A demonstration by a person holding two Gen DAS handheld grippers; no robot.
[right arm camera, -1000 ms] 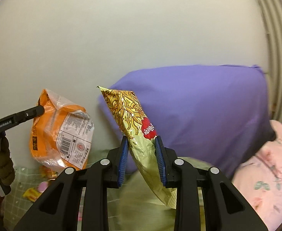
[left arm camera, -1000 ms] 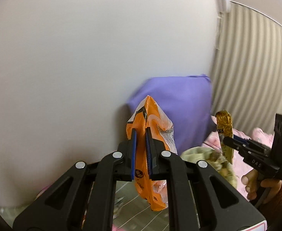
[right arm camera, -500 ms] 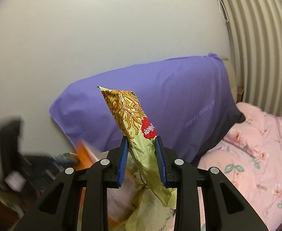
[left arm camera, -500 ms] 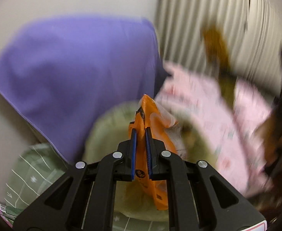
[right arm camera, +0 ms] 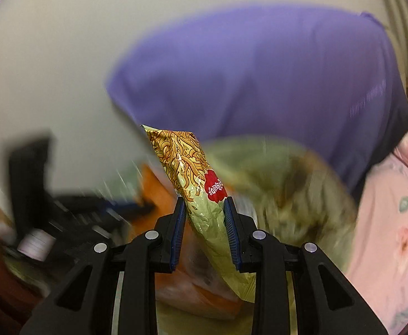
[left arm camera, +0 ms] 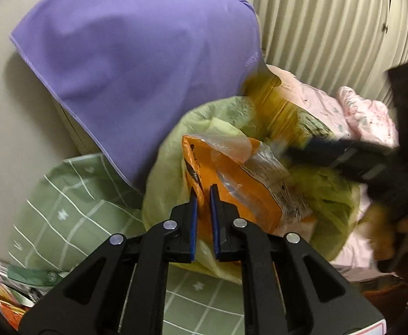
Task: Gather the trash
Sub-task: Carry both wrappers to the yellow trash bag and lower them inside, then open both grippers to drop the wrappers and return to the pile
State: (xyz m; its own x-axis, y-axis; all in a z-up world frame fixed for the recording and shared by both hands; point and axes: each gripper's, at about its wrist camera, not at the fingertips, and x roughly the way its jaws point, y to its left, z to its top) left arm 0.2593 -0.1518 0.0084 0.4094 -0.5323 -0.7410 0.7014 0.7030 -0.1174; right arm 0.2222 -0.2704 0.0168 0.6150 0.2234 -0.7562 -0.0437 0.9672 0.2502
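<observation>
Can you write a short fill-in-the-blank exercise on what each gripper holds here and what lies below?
1. The left gripper is shut on an ____ wrapper.
2. The right gripper is shut on a gold noodle packet with a ____ logo.
3. Both hang over the open ____ trash bag.
4. Behind the bag is a ____ pillow.

Missing words: orange; red; green; purple

You have a purple pillow (left arm camera: pixel 137 64) propped against the pale wall (left arm camera: pixel 17 117), its lower corner lying over a green sheet (left arm camera: pixel 72 209) with a white grid pattern. To the right lies pink floral bedding (right arm camera: pixel 393 217), touching the pillow's dark end. Behind it you see a ribbed cream curtain (left arm camera: pixel 329 22).
</observation>
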